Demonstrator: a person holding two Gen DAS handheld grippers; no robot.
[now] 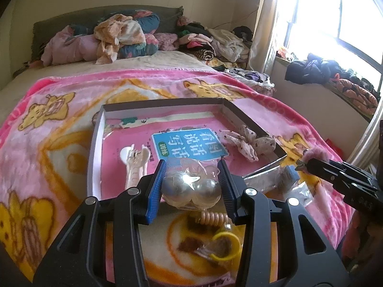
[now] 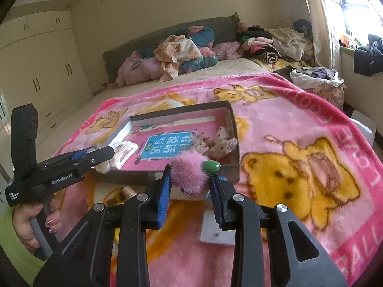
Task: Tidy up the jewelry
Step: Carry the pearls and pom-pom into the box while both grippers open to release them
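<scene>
The clear packet of two silver balls (image 1: pixel 190 189) sits between the blue pads of the left hand-held gripper (image 1: pixel 191 186), which is clenched on it just above the near edge of the box lid (image 1: pixel 95 143) that serves as the tray on the bed. The film is slick and the balls are round, so the likeliest trouble is the packet squirting out of the pads and landing on the pink blanket (image 1: pixel 47 143) short of the lid, or rolling once let go. The right hand-held gripper (image 2: pixel 190 184) carries a pink fluffy pompom piece (image 2: pixel 189 169) with a green bead (image 2: pixel 211 166) at its side, near the lid's near right corner; how firmly the fingers bear on it I cannot tell, since the fur hides the contact. Fur compresses, so it may slide free. The two tools are close together at the same edge and could knock each other. Inside the lid lie a white hair claw (image 1: pixel 134 160) near the left wall and a spotted fabric bow (image 1: pixel 249 143) by the right wall; a careless drop could land on top of them. A yellow ring (image 1: pixel 226 246) and a beige spiral hair tie (image 1: pixel 214 218) wait on the blanket beneath.
</scene>
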